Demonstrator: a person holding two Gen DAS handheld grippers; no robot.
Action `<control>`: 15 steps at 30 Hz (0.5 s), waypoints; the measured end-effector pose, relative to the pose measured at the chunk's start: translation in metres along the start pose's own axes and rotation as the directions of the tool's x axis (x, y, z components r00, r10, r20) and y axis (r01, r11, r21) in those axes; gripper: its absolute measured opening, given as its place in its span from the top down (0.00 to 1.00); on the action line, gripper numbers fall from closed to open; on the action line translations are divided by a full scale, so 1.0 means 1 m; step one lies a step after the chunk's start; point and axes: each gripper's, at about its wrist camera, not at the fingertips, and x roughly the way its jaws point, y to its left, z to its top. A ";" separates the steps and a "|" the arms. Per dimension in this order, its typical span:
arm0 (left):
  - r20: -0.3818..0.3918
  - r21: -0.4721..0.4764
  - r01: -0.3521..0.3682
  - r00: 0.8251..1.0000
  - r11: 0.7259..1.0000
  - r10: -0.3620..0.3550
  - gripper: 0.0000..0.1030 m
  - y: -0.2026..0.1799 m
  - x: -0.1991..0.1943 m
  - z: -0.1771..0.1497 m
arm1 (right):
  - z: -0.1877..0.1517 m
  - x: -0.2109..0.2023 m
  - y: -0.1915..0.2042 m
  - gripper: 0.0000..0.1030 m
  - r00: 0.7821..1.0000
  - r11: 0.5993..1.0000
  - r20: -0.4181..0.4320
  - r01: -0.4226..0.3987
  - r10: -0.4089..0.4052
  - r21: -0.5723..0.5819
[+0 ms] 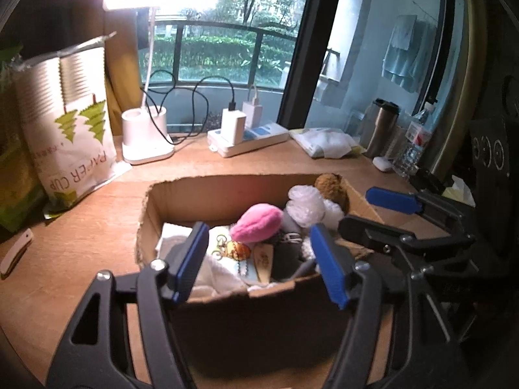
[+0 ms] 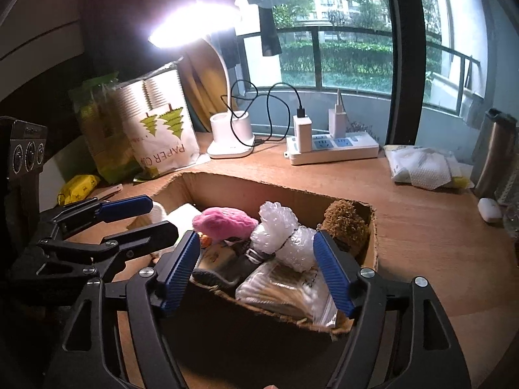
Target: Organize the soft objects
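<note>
Box (image 2: 373,243) of soft objects on worktop (image 2: 421,227); pink plush (image 2: 223,222) ahead, between both grippers, long axis crosswise; left gripper (image 1: 256,259) nearer; right gripper (image 2: 256,269) likewise released, fingers empty.

A lit desk lamp (image 2: 194,29) stands on a wooden desk (image 2: 421,227) before a window (image 2: 340,48).

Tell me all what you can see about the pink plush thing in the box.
The pink plush toy is a rounded oval of fuzzy fabric, lying on its side atop the pile inside the open cardboard box. Its right end lies against the white bubble-wrap bundle. No gripper touches it.
</note>
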 end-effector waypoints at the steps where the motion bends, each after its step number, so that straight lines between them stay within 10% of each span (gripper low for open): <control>1: 0.007 0.001 0.000 1.000 1.000 0.000 0.35 -0.001 -0.005 0.000 | -0.001 -0.005 0.002 0.26 1.000 1.000 0.005 0.003 -0.003 -0.002; 15: 0.093 0.034 0.000 0.996 0.999 -0.003 0.29 -0.022 -0.071 -0.011 | -0.011 -0.067 0.026 0.25 0.996 0.999 0.077 0.046 -0.045 -0.010</control>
